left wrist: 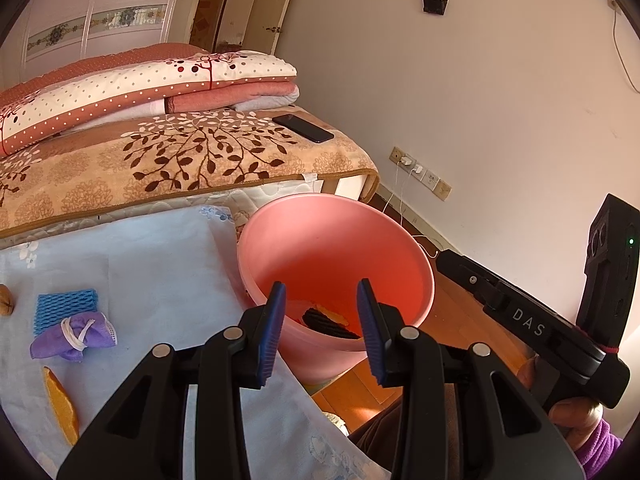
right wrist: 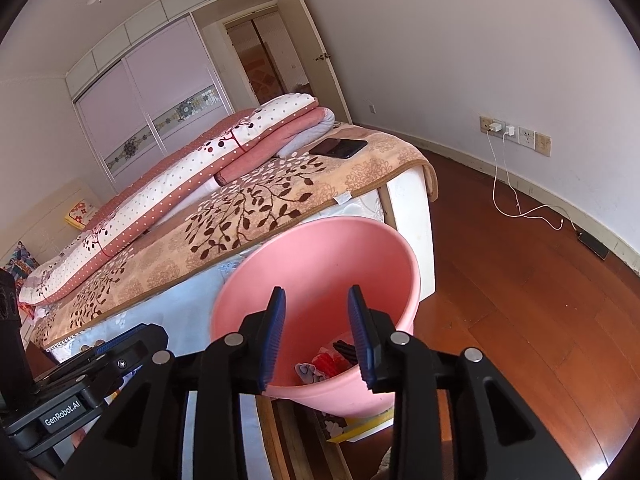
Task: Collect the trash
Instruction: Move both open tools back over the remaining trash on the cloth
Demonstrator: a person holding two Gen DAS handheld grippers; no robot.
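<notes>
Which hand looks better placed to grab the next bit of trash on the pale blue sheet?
Left, probably: its tool is open and empty, nearer the purple cloth bundle.

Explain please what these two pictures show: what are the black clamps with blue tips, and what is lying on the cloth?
A person holds one grabbing tool in each hand. Each picture comes from a camera on one tool, looking along its fingers. The left tool and the right tool are both open and hold nothing, above a pink bin beside the bed. Some trash already lies inside. On the pale blue cloth wait a blue foam net, a purple mask, an orange peel and a walnut.
</notes>
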